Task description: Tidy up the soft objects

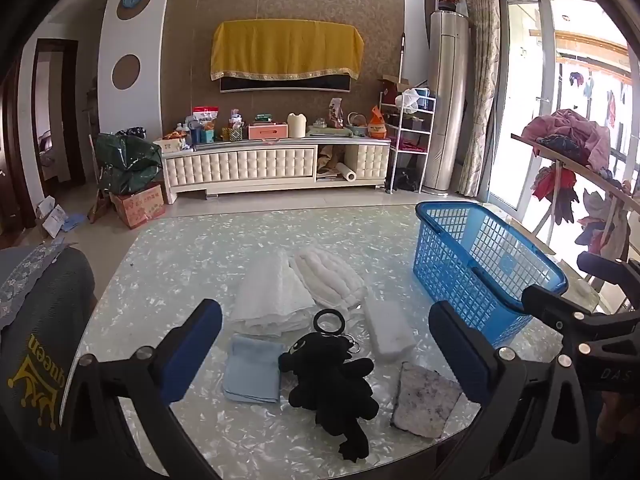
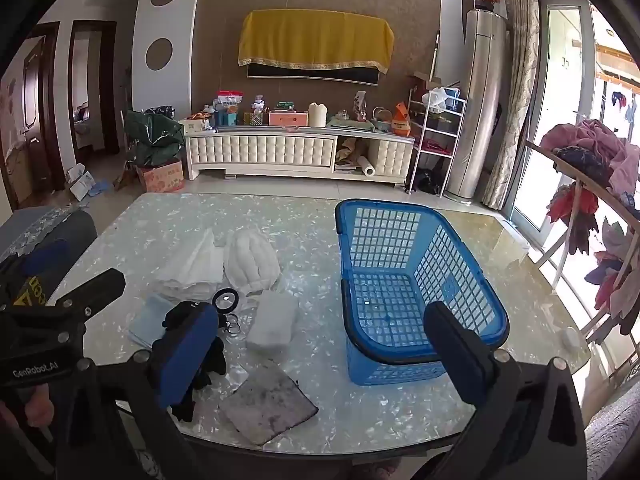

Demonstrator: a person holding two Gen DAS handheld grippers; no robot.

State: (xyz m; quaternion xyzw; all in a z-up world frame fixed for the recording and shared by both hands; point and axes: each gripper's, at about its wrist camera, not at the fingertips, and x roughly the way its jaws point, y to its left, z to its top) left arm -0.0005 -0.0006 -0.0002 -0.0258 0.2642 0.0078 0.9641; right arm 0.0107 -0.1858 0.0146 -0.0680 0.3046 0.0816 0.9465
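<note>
Right now both grippers hang over the near edge of a pearly table [image 1: 192, 264], and each has its jaws spread wide with nothing between the pads. The left gripper [image 1: 324, 356] frames a cluster of soft things; the right gripper [image 2: 320, 344] sits further right, facing a blue basket [image 2: 460, 240].

Nearest the left gripper lies a black plush [image 1: 332, 384] with a ring [image 1: 329, 321] at its far end. Just left of it is a folded blue cloth [image 1: 252, 372], touching or nearly touching the plush. Right of the plush a grey pad [image 1: 424, 404] lies flat near the table's edge. Beyond that pad a white sponge [image 1: 388, 332] lies lengthwise. Further off, a folded white towel [image 1: 272, 300] sits behind the blue cloth, and a ribbed white cloth [image 1: 328, 280] lies just right of it, the two edges touching.

The basket stands upright on the right half of the table, well apart from the towel and near the sponge. Its floor is bare in the right wrist view, so all the soft things are still out on the table.

In the left wrist view the right gripper's black frame shows at the right margin in front of the basket. A dark cushion [image 1: 40, 340] with yellow lettering sits at the table's left. Far behind stands a white cabinet [image 1: 276, 160] under a yellow drape [image 1: 286, 54].
</note>
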